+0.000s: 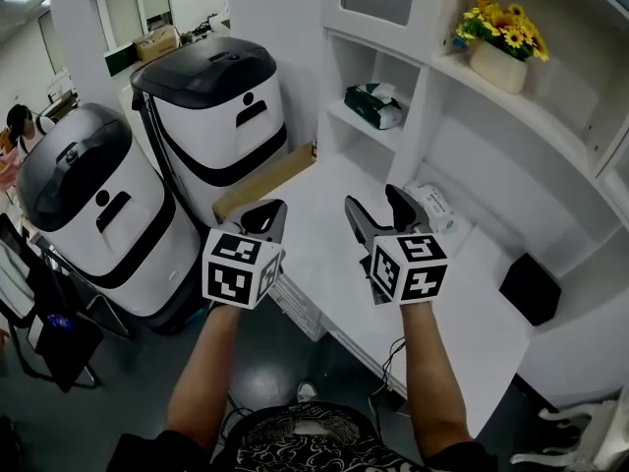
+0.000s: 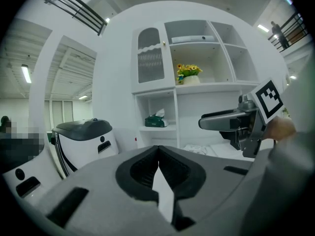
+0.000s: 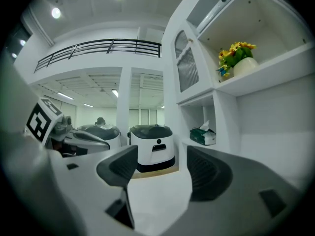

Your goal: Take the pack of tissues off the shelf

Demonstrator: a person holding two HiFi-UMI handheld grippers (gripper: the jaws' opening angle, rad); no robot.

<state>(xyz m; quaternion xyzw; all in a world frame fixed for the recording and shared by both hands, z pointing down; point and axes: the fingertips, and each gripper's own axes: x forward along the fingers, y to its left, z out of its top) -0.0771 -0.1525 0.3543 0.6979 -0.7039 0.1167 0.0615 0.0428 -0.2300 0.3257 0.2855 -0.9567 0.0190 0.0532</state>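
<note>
Evidently mid-approach, both arms reach forward over the near edge of the white tabletop (image 1: pixel 319 234), with the cupboard not yet within reach. Far left, two white bins (image 1: pixel 211 116) with dark lids stand on the floor, clear of the work. The left tongs (image 1: pixel 265 214) are closed tip to tip with nothing between them. Held beside the other pair and aimed the same way, they seem a spare rather than the lead. Just to their right, the right tongs (image 1: pixel 375 203) stand wide apart and empty, probably spread in readiness for a bulky, soft thing, and they point toward the lower cubby. There the pack of tissues (image 1: pixel 373 104), dark green with a white tissue poking from its top, lies untouched on the shelf (image 1: pixel 346 116), well apart from either pair. Its place near the open front of the cubby should let the right tongs come in level and straddle it. Farther right, a white packet (image 1: pixel 432 207) lies on the tabletop below the cupboard, and a pot of yellow flowers (image 1: pixel 499 42) sits on the higher ledge, out of the likely path.
</note>
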